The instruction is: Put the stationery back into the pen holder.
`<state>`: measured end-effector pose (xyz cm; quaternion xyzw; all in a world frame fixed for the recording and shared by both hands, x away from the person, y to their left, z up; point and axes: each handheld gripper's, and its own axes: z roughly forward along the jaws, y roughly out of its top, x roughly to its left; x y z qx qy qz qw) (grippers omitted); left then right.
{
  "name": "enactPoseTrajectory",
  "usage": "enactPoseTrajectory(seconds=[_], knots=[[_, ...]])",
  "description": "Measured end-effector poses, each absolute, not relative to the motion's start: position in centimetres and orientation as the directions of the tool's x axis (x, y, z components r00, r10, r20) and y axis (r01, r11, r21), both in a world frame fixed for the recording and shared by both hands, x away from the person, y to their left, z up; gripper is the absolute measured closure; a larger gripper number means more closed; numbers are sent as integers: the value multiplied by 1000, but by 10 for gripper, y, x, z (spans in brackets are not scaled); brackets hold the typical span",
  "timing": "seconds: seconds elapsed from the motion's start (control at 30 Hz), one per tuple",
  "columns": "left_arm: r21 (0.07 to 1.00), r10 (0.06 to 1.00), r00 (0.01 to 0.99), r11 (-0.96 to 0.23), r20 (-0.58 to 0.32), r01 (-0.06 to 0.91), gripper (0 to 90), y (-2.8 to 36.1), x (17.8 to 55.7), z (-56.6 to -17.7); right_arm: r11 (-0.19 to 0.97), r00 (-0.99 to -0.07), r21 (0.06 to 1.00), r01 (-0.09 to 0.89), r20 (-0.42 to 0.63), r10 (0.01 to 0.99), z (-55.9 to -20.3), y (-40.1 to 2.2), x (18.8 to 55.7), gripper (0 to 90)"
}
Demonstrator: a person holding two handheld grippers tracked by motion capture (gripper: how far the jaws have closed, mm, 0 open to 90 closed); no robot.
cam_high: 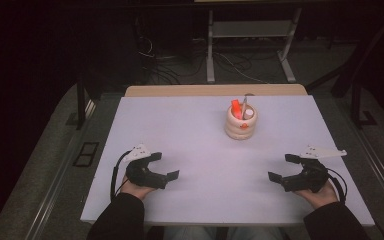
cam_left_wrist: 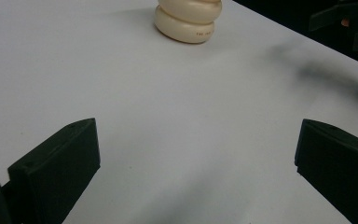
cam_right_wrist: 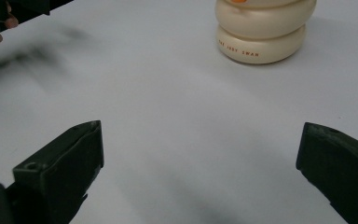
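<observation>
Near edge of the high view: two dark sleeves come in from the bottom, one hand on each hand-held gripper. Left hand-held gripper (cam_high: 166,166) rests low on the white desk (cam_high: 200,150) at its near left, jaws spread wide, holding nothing. Right hand-held gripper (cam_high: 281,167) sits at the near right, jaws also spread apart, nothing between them. Both point inward toward the desk's middle, well apart from each other. Each carries a pale three-cornered plate on top and a black cable looping back by the wrist.

Left gripper view: its two black jaws stand far apart over bare white surface; soft grey shadows smear across the desk. Right gripper view: same, jaws wide over bare surface.

Farther in, right of centre on the desk, stands the cream ringed pen holder (cam_high: 241,125), upright, shaped like stacked rounded rings, well apart from both grippers. Small orange lettering runs along its bottom ring in the right gripper view (cam_right_wrist: 260,39). Inside it: an orange marker (cam_high: 236,108), a thin grey pen (cam_high: 244,106) and a white-capped item, all standing out of the top.

Desk surface is plain matte white, a strip of light wood showing at its far edge. Beyond: dim room, grey carpet floor, tangled cables (cam_high: 160,70), white metal frame legs (cam_high: 210,50), dark stands at left and right.
</observation>
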<state>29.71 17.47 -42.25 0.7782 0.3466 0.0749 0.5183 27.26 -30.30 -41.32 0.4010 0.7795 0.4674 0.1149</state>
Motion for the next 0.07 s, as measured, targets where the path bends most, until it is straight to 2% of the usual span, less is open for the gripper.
enactPoseTrajectory(seconds=[0.07], knots=[[858, 617, 749, -223, -244, 463, 0, 175, 298, -423, 239, -655, 821, 518, 201, 729, -413, -304, 271, 3]])
